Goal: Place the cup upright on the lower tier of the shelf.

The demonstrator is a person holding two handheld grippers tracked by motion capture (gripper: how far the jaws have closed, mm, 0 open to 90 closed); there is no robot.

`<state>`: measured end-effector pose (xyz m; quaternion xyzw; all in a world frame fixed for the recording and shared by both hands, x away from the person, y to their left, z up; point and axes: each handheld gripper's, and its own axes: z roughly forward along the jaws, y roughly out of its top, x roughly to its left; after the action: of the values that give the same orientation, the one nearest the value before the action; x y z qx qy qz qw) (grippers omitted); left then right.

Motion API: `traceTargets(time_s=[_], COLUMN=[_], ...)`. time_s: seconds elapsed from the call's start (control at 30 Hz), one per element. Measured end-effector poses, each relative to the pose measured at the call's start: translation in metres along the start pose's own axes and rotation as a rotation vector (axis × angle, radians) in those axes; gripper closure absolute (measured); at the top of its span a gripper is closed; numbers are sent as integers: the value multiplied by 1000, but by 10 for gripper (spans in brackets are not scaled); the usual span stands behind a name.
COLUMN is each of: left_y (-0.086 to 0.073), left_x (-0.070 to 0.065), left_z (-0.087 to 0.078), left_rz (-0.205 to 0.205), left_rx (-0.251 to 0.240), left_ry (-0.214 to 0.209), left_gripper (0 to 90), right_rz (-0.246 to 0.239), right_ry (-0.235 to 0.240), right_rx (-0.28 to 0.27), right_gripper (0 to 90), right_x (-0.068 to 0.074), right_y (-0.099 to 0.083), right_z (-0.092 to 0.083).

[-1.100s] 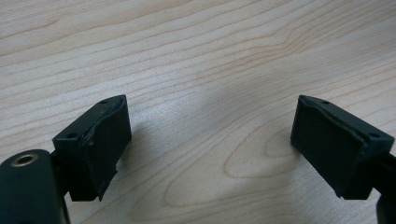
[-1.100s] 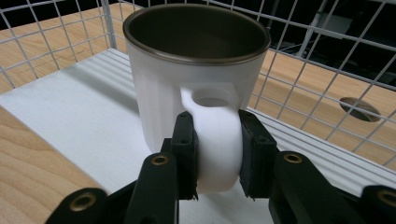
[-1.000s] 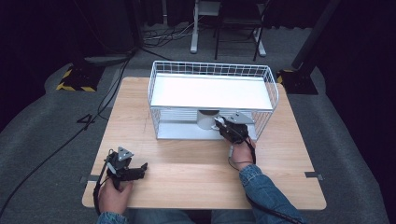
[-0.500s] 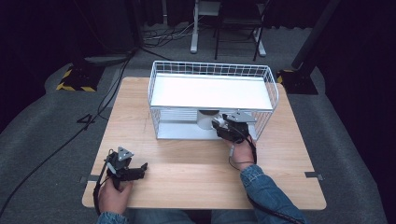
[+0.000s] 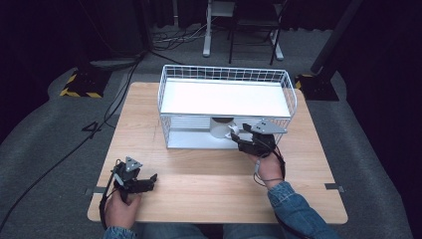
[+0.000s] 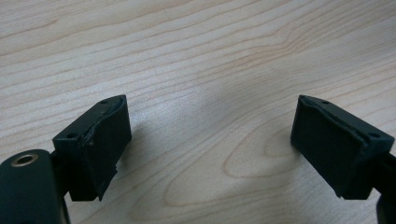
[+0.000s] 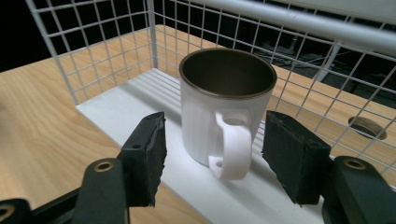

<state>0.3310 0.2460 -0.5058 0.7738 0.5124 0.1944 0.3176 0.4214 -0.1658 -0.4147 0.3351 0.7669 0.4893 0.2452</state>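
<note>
Right now the right gripper [image 5: 238, 135] is sitting a little right of centre in the high view, at the open front of the white wire rack [image 5: 226, 74]. The hand [image 5: 267, 162] behind it is reaching in from the lower right, with the blue denim sleeve [image 5: 293, 209] angling toward the bottom edge and the wrist roughly straight, so the tool is pointing up and to the left toward the rack's lower shelf. Its jaws have just been opening; in the right gripper view they are standing apart on either side of the white ceramic mug with a dark inside [image 7: 225, 105], and neither pad [image 7: 150, 154] is pressing on it. The mug is standing upright on the white lower shelf [image 7: 140, 109], in the middle of that view, with its looped handle [image 7: 232, 151] turned toward the camera and lying between the two pads with a gap on each side. In the high view the mug [image 5: 221, 127] is showing under the rack's white top panel, just left of the gripper tips.

The left gripper [image 5: 152, 179] is resting low in the lower left of the high view, over the light wooden table [image 5: 209, 174]. The left hand [image 5: 121, 209] is coming in from the bottom edge and gripping the tool from behind, with the tool lying nearly level and pointing toward the right of the frame. In the left gripper view its two black pads [image 6: 100, 140] are spreading wide, with bare wood grain between them.
</note>
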Motion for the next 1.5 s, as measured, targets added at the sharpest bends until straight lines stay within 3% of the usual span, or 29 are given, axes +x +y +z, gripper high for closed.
traceTargets(time_s=[0.43, 0.9, 1.27, 1.5], left_y=[-2, -1, -1, -1], left_x=[-1, -1, -1, -1], left_z=[-1, 0, 0, 0], left_rz=[5, 0, 0, -1], left_rx=[-1, -2, -2, -2], left_ry=[-7, -6, -6, -5], left_gripper=[126, 124, 125, 125], right_rz=[19, 67, 97, 161], right_ry=[61, 17, -8, -30], right_rx=[29, 77, 167, 246], right_gripper=[357, 305, 270, 226], right_x=[-8, -29, -46, -60], right_y=[-5, -29, -55, -83], right_z=[-53, -104, -123, -124])
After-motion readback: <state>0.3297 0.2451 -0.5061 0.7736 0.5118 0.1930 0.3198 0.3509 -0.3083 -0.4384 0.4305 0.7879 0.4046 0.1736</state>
